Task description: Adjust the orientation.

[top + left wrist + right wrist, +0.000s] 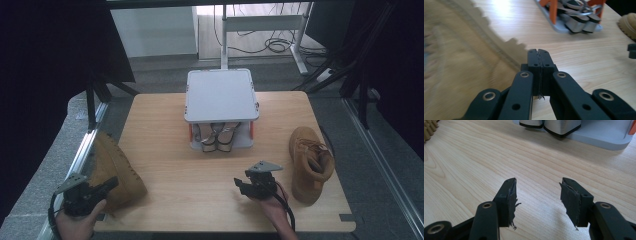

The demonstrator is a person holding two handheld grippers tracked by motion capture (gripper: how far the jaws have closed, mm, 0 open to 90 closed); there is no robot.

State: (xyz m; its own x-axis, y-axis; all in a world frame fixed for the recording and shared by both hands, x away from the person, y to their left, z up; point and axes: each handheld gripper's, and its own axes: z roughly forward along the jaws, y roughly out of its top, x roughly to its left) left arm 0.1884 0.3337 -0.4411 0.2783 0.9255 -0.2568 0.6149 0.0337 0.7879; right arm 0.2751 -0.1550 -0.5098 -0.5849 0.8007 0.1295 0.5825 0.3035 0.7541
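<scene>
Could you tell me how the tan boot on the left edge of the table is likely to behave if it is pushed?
The left boot lies on its side, so it would probably slide rather than tip. Its lugged sole looks grippy and stiff. Beside it, the left gripper is shut, gripping nothing.

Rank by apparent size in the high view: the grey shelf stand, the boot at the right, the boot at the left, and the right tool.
1. Grey shelf stand, largest.
2. Boot at the right and boot at the left: they look alike; the left tool covers part of the left one, so no ranking.
3. Right tool, smallest.

Tan boots (309,162), pale wood-grain table (200,170), grey rack (220,95) with orange posts, seemingly grey-and-black sandals (218,137)
</scene>
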